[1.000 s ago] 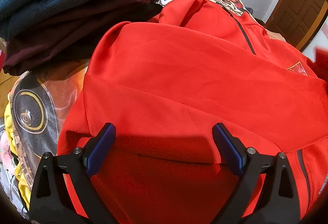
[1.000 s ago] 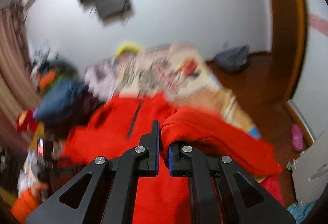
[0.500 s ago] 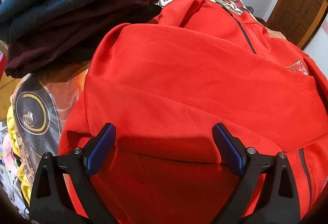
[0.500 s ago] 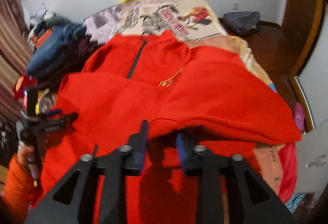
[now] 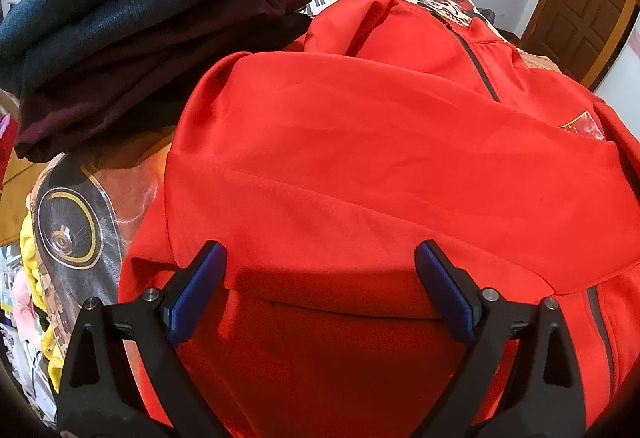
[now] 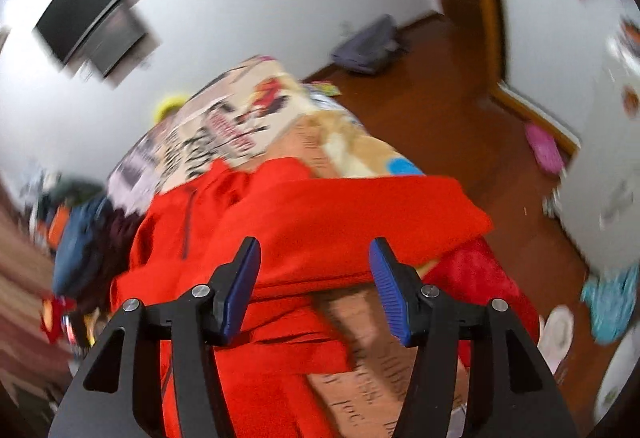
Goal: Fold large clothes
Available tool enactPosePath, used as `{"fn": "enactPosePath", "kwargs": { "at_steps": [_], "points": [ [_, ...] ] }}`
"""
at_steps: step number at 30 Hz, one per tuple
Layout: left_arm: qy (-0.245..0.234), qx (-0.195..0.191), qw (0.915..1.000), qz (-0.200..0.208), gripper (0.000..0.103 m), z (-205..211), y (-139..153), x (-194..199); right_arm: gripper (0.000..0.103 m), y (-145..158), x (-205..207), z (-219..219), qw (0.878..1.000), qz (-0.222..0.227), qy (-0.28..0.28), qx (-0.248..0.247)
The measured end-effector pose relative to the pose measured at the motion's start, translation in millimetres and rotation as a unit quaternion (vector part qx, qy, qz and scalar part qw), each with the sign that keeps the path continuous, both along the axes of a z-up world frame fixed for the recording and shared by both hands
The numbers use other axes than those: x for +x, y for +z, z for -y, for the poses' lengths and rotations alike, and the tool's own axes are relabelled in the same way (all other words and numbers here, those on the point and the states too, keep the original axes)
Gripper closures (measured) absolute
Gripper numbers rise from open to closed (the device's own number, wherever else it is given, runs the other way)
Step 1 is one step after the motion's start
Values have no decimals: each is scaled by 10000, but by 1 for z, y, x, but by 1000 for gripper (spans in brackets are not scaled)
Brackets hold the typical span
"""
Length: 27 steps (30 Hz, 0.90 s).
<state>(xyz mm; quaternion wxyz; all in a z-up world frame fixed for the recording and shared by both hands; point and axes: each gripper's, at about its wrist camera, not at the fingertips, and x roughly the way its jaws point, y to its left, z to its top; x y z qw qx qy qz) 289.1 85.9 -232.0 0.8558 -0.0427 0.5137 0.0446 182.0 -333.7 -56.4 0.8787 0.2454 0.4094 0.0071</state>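
i see my left gripper spread wide, empty, above the red jacket lying on the bed. my right gripper gapes too, gripping nothing, over the jacket's folded sleeve.

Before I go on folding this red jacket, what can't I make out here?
- red jacket hem: left wrist view, cut off by the bottom edge, behind the left gripper.
- Far sleeve end: right wrist view, motion blur, partly behind the right gripper.
- Chest logo: too small.
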Motion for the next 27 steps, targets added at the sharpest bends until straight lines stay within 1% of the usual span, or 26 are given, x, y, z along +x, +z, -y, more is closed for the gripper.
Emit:
{"fn": "enactPosePath", "kwargs": {
  "at_steps": [1,3,7,9,12,13,15,16,17,19,21,22,23,24,27],
  "points": [
    [1,3,10000,-1,6,0,0,0,50,-8,2,7,9998,-95,-149,112],
    [2,6,10000,-4,6,0,0,1,50,-31,7,20,9971,-427,-480,418],
    [3,6,10000,-3,6,0,0,0,50,-73,21,32,9880,-877,-672,1077],
    [2,8,10000,-2,6,0,0,0,50,-85,26,35,9842,-964,-709,1309],
    [0,8,10000,-1,6,0,0,0,50,-99,30,41,9785,-947,-871,1610],
    [1,6,10000,-1,6,0,0,0,52,-102,32,43,9771,-911,-943,1679],
    [1,8,10000,0,6,0,0,0,68,-104,35,46,9762,-862,-1132,1636],
    [1,13,10000,1,6,0,0,0,89,-103,38,46,9783,-871,-1191,1455],
    [-1,21,10000,-3,6,0,0,0,97,-99,40,46,9799,-884,-1227,1303],
    [-15,81,10000,-23,6,1,1,0,98,-94,39,51,9795,-782,-1273,1348],
    [-95,208,9997,2,6,3,5,-1,99,-82,37,53,9800,-606,-1291,1389],
    [-155,295,9994,54,6,5,9,-3,99,-68,36,51,9826,-450,-1237,1311],
    [-196,354,9991,108,6,6,13,-4,99,-60,36,50,9841,-343,-1204,1257],
    [-234,401,9987,195,6,6,19,-7,99,-44,36,46,9867,-178,-1124,1163],
    [-284,324,9980,468,6,4,38,-14,99,5,35,28,9930,333,-727,874]
  ]
}}
